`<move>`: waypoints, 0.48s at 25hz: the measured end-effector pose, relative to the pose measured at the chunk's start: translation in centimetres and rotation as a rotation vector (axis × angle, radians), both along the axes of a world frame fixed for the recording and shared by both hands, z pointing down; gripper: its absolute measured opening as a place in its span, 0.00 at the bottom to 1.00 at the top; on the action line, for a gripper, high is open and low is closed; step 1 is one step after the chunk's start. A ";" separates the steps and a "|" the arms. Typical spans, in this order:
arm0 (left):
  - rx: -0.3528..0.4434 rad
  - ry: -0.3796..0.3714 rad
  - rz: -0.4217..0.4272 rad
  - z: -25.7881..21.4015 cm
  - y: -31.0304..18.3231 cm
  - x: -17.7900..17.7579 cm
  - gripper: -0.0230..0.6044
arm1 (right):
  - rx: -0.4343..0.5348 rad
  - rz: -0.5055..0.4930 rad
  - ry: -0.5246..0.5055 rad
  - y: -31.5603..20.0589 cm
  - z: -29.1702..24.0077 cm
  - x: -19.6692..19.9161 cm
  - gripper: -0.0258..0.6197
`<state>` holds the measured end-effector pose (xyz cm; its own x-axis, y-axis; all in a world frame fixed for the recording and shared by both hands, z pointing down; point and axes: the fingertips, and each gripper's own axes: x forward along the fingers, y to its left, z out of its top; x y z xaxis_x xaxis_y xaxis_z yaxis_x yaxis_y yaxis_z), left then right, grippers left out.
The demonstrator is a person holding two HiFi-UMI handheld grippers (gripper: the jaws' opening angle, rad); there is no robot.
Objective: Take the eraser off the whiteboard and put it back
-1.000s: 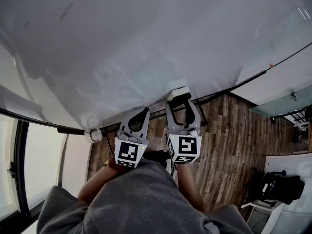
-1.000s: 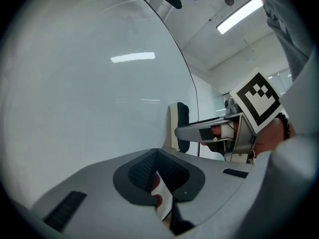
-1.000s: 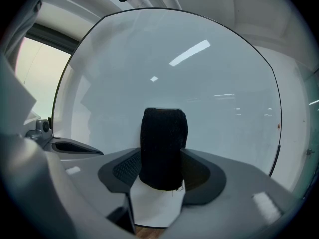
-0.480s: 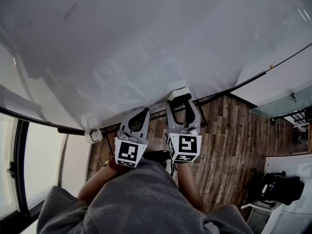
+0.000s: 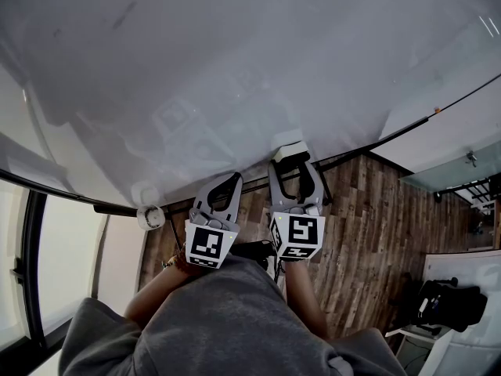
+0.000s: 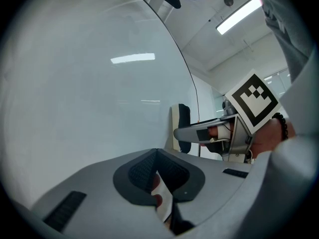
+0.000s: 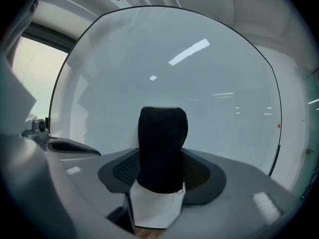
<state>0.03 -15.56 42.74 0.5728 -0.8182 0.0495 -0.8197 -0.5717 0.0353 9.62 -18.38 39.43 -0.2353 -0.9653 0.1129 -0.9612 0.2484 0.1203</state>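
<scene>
The whiteboard (image 5: 235,69) filled the space ahead of both grippers, its glossy pale face stretching well beyond their jaws on every side and throwing back streaks of ceiling light, while its dark lower edge ran just past the jaw tips in the head view. Below and behind the grippers lay the brown plank floor (image 5: 368,225), widest on the right gripper's side. Nearest the camera, behind the marker cubes, the person's grey sleeves (image 5: 227,319) led up to the two handles. The right gripper (image 5: 290,161) was raised to the board a little ahead of its partner, its jaws clamped on the eraser (image 7: 162,148). The eraser's white body sat between the ribbed pads and its black felt stood out beyond the jaw tips toward the board. From the left gripper view the eraser looked to lie against the board's surface, though actual contact could not be confirmed. The left gripper (image 5: 232,178) was just beside the right one, on the window side, slightly farther back from the board, and its jaws were pressed together at the tips with nothing between them. A small round white fitting (image 5: 149,217) sat at the board's lower edge, out beyond the left gripper's outer side, apart from both grippers.
</scene>
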 end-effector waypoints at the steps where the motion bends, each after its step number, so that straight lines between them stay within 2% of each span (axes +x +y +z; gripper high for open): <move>1: 0.000 0.000 -0.001 0.0 0.0 0.0 0.05 | 0.000 0.001 0.001 0.0 0.0 0.0 0.41; 12: -0.002 0.001 0.000 0.1 -0.2 -0.1 0.05 | 0.004 -0.004 -0.011 -0.3 0.0 -0.1 0.42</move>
